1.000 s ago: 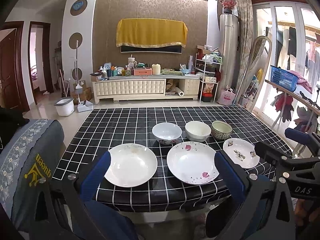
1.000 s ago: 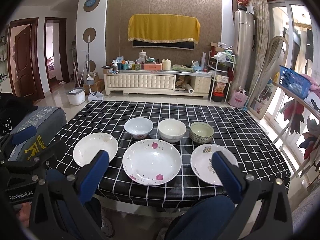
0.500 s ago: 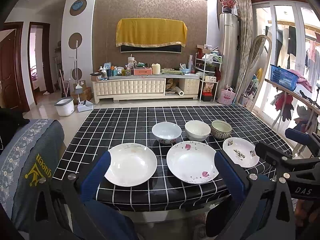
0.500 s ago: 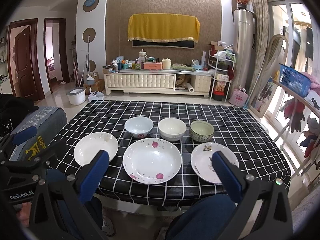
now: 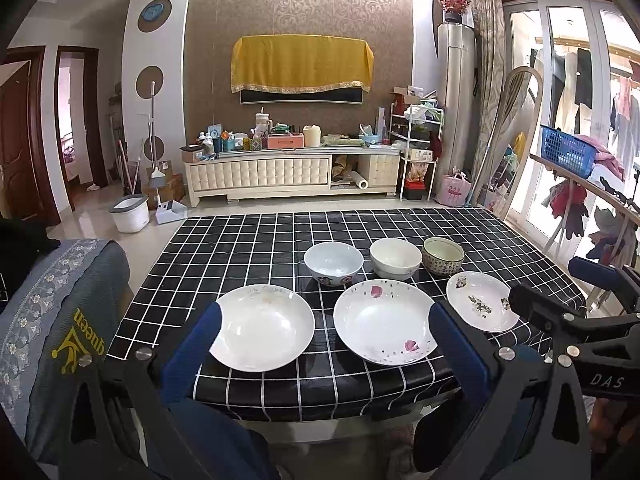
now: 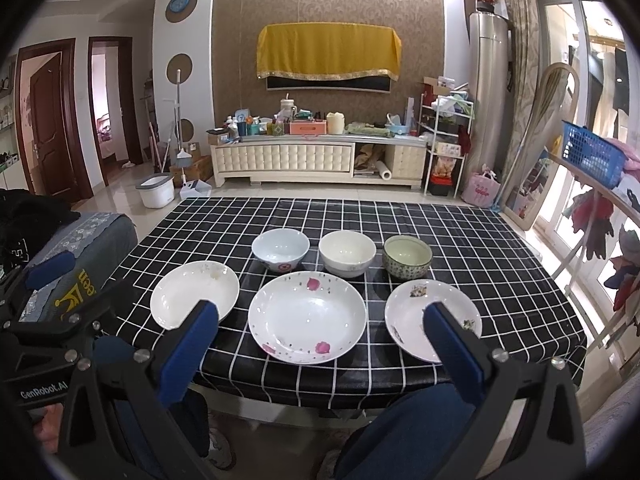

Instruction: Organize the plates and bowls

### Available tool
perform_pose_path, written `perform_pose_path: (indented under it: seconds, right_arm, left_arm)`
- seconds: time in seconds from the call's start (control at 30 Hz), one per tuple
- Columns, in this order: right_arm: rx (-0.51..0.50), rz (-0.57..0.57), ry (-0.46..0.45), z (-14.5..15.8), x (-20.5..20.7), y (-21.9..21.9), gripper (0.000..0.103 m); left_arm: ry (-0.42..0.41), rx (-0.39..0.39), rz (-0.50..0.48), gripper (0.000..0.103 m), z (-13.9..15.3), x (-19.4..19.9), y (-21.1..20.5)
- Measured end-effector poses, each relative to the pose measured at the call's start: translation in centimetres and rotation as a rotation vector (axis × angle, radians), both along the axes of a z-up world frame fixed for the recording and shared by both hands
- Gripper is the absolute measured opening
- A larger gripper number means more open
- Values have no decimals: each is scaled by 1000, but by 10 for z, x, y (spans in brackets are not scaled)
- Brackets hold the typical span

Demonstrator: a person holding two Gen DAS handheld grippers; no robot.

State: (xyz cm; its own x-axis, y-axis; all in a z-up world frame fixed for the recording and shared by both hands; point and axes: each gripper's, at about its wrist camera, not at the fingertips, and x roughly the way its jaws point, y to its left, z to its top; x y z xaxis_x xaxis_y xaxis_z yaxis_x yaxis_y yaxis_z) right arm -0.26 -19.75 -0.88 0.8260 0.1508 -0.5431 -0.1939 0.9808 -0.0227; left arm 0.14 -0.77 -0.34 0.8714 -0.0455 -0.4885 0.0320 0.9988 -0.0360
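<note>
Beyond both hand-held grippers, left [image 5: 322, 328] and right [image 6: 320, 320] spread empty, plates [image 6: 307, 317] and bowls [image 6: 347, 253] on table [image 6: 500, 264]

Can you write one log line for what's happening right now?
left gripper: open, empty | right gripper: open, empty | three plates, three bowls: unstacked on table

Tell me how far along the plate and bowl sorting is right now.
Nothing looks done yet. Three plates, plain white, rose-patterned and small patterned, lie singly in front; the three bowls stand separately behind. Left gripper and right gripper are open, holding nothing, short of the table. All stacking remains.
</note>
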Motion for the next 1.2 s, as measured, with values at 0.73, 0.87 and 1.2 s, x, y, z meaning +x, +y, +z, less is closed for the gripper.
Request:
perform_pose_path:
  seconds: [0.73,0.87,1.2]
  right_arm:
    - [-11,60,52,14,96,30,103]
    - [-1,92,100,5,131,51,103]
    - [-35,250,290,-53,197,121,101]
  left_arm:
    - [112,2,-3,103,5,80,19]
    - [150,12,38,103,2,107,41]
    - [302,-62,156,103,-36,164,119]
